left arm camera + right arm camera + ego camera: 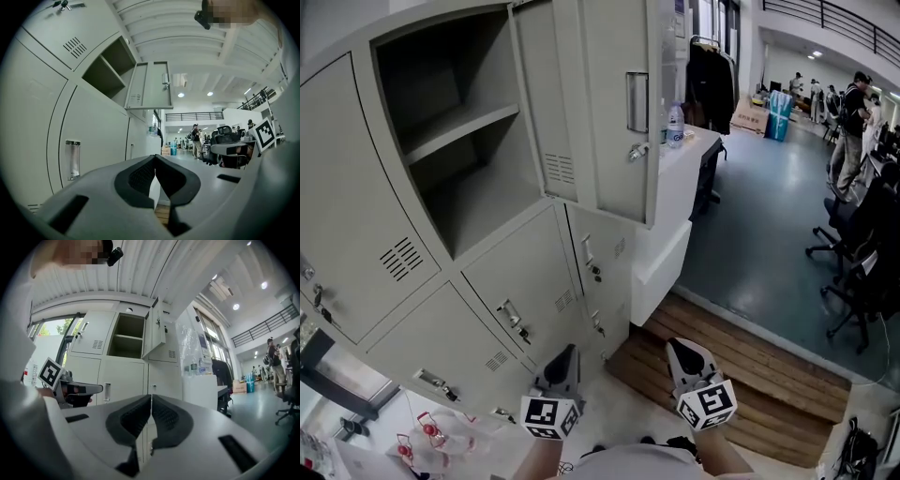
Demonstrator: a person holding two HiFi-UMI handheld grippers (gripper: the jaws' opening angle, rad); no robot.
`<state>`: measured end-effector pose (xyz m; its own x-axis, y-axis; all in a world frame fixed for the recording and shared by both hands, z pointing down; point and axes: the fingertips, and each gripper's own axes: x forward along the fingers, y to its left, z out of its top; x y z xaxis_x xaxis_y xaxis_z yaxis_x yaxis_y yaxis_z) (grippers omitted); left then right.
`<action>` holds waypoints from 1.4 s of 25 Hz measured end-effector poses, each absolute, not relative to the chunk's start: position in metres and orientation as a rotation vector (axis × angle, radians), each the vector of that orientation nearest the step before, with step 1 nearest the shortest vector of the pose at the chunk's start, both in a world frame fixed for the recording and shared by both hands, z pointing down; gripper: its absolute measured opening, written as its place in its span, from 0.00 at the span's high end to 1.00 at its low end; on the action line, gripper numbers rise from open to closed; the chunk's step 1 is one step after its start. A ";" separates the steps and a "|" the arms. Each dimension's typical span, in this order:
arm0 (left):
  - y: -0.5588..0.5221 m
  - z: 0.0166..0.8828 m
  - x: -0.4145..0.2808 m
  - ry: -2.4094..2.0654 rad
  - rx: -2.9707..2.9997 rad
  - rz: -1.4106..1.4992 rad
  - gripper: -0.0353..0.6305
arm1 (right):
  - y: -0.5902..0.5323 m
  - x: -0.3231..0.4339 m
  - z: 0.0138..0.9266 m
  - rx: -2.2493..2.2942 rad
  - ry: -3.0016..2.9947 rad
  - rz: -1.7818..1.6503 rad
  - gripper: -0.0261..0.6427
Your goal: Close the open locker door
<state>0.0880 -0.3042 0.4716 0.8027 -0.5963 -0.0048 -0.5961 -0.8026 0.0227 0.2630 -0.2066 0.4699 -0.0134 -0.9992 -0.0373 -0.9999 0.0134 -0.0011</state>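
Locker door [605, 103] open, left claw [568, 352], right claw [678, 347], jaws together

We see a grey-blue floor [759, 225] w/ a low wooden platform [750, 375] lying on it, right beside the lockers [487, 309]. Office chairs [862, 281] stand on the floor at the right. Nxt to the lockers, a white counter [701, 141] carries a water bottle [675, 124].

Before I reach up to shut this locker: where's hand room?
Bare: the open grey locker compartment, above and below its shelf; the wooden floor planks beside the lockers. Crowded: the white counter with bottles, just beyond the grey metal door.
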 end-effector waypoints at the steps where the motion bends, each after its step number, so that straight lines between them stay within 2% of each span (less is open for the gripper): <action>1: -0.304 0.470 0.089 -0.983 2.968 -0.022 0.93 | -0.208 0.265 0.469 -2.183 2.218 0.040 0.94; 11: -0.303 0.470 0.097 -0.989 2.968 -0.021 0.93 | -0.221 0.267 0.442 -2.052 2.246 0.103 0.93; 12: -0.303 0.470 0.096 -0.991 2.967 -0.021 0.93 | -0.223 0.267 0.439 -2.041 2.248 0.109 0.87; 13: -0.302 0.470 0.096 -0.993 2.966 -0.020 0.93 | -0.225 0.267 0.437 -2.031 2.249 0.111 0.75; 14: -0.302 0.471 0.096 -0.996 2.964 -0.020 0.93 | -0.227 0.268 0.434 -2.022 2.250 0.113 0.70; 22: -0.302 0.478 0.092 -1.012 2.940 0.004 0.93 | -0.249 0.275 0.401 -1.909 2.288 0.175 0.61; 35: -0.303 0.478 0.081 -1.097 2.914 0.012 0.93 | -0.291 0.292 0.334 -1.784 2.349 0.375 0.60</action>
